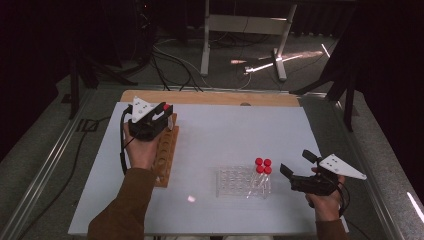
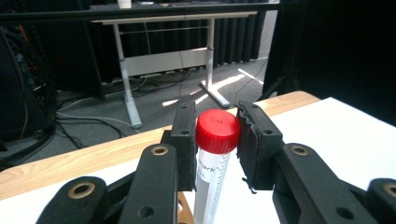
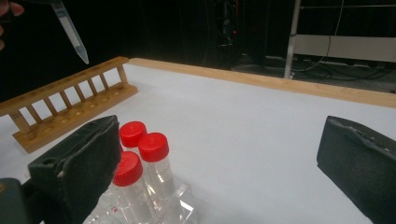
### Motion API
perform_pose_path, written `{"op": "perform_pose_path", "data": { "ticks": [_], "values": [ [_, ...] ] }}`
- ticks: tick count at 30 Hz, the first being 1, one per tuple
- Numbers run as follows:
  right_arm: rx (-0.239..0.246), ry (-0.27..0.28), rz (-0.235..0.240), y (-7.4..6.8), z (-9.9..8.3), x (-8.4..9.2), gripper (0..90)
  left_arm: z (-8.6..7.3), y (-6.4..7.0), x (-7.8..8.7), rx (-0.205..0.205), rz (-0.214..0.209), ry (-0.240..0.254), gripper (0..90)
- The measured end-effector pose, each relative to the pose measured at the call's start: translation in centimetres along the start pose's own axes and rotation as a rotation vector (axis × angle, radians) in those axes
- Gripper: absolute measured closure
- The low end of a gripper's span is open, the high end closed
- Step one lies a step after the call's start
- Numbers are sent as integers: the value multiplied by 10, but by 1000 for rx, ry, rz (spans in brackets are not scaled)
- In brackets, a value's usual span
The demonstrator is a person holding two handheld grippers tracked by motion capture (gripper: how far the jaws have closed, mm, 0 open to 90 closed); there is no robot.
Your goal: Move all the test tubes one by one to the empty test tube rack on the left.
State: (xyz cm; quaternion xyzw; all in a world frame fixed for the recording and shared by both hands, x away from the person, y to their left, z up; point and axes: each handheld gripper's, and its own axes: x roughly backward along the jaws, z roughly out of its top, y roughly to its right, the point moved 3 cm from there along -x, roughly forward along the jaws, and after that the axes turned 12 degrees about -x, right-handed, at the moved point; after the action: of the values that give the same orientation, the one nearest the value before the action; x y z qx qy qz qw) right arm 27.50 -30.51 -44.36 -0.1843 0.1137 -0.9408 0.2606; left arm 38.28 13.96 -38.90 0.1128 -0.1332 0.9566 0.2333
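Observation:
My left gripper (image 1: 161, 114) is shut on a clear tube with a red cap (image 2: 217, 130), which it holds near the cap between both pads. It hangs above the far end of a wooden tube rack (image 1: 165, 150). In the right gripper view the held tube (image 3: 70, 30) slants with its pointed tip above the wooden rack (image 3: 70, 102). A clear plastic rack (image 1: 235, 182) carries several red-capped tubes (image 1: 263, 165) at its right end. My right gripper (image 1: 295, 162) is open just right of them, and its left pad (image 3: 88, 158) is close beside the caps (image 3: 140, 147).
The white tabletop (image 1: 225, 135) has a wooden strip (image 1: 210, 97) along its far edge. Beyond it are floor cables and a white desk frame (image 1: 245, 30). The wooden rack's holes are unfilled.

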Motion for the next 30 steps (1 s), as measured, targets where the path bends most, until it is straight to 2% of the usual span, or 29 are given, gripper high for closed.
{"op": "perform_pose_path", "data": {
  "ticks": [10,18,22,25,30],
  "values": [
    [-2,-1,2,0,0,0,0,-9,-3,-11,11,28,-32,702],
    [-14,1,7,2,-1,0,0,-24,-6,-20,32,36,-69,699],
    [-14,-2,9,2,-2,-1,0,-31,-5,-22,41,25,-87,696],
    [-12,-6,11,1,-2,-1,0,-39,-5,-25,64,7,-112,695],
    [-12,-5,13,0,-2,-1,0,-50,-4,-29,64,-6,-157,695]
  ]
}}
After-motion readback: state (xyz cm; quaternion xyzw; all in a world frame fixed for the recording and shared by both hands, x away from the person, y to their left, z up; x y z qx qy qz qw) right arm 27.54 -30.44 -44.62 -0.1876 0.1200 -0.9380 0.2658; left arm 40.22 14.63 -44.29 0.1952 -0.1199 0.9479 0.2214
